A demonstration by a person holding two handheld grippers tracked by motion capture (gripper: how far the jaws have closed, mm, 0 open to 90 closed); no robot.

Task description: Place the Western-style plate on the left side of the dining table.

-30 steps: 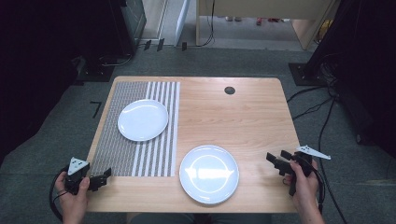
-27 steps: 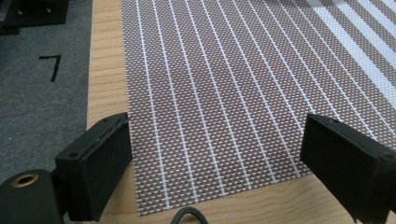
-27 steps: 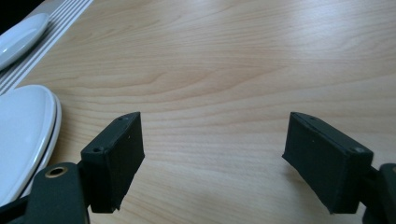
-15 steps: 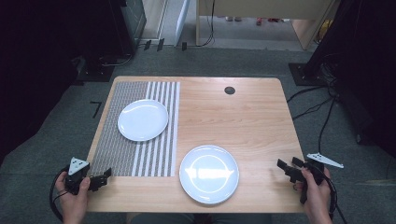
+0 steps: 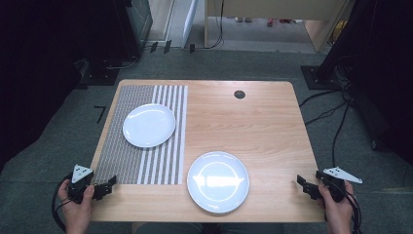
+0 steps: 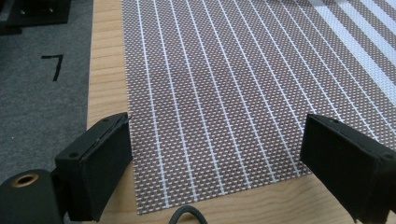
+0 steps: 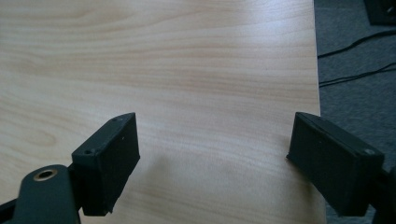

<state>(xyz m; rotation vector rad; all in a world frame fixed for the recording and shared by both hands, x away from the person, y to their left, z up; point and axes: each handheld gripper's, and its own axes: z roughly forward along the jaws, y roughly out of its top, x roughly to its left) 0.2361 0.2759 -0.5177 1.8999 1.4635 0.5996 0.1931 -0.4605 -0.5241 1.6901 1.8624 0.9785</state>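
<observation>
Two white plates are on the wooden table (image 5: pixel 258 131). One plate (image 5: pixel 148 125) rests on a brown-and-white striped placemat (image 5: pixel 122 158) at the left. The other plate (image 5: pixel 217 181) lies on bare wood near the front edge. My left gripper (image 5: pixel 108 184) is held at the front left corner, open, with its jaws over the placemat's near edge (image 6: pixel 205 116) and nothing between them (image 6: pixel 217 154). At the front right corner, my right gripper (image 5: pixel 303 184) is open over bare wood (image 7: pixel 196 70), its jaws wide apart (image 7: pixel 215 154), well right of the near plate.
A small black round cap (image 5: pixel 239 94) is set in the table top at the back. Cables (image 5: pixel 336 126) run over the grey floor to the right. Dark furniture stands at the left and right. A black tape mark (image 6: pixel 55 65) is on the floor by the left edge.
My right gripper has drawn back toward the person and a little to the right, to the table's front right corner. The left gripper and both plates have stayed put.
</observation>
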